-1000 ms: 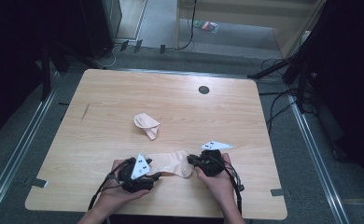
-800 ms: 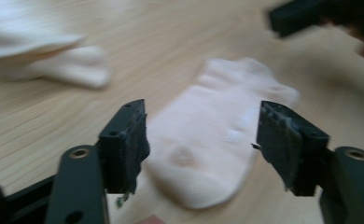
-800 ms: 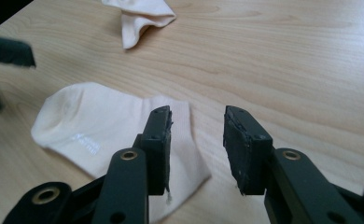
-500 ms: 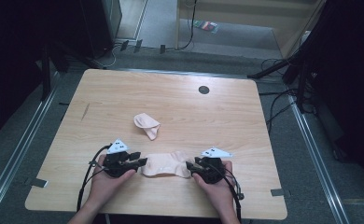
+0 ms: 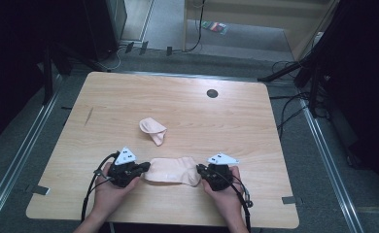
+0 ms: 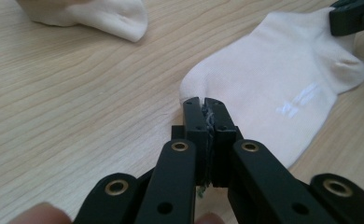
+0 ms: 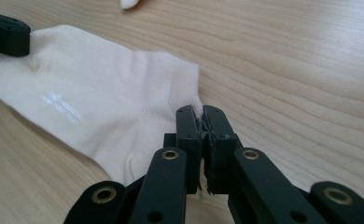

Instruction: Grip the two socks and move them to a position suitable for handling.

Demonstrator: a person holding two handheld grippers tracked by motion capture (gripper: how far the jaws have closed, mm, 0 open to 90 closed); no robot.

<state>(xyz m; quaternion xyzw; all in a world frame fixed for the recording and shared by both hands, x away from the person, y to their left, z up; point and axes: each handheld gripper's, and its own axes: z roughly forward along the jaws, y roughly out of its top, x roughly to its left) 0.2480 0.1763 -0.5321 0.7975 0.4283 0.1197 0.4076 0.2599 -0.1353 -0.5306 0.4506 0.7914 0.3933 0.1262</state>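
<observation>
Both tools [image 5: 146, 167] [image 5: 200, 171] pinch the flat sock's [image 5: 170, 171] opposite ends

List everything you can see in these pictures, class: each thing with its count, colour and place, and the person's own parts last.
Flat sock: one, pale pink, near edge of the table, stretched between both grippers.
Folded sock: one, pale pink, middle of the table, lying apart.
Table: one, light wood, centre of the high view.
Hole cover: one, dark, far side of the tabletop.
Cables: several, black, floor to the right of the table.
Left hand-held gripper: one, black, shut on the flat sock's toe end.
Right hand-held gripper: one, black, shut on the flat sock's cuff end.
Hands: two, at the table's near edge, one on each gripper.
</observation>
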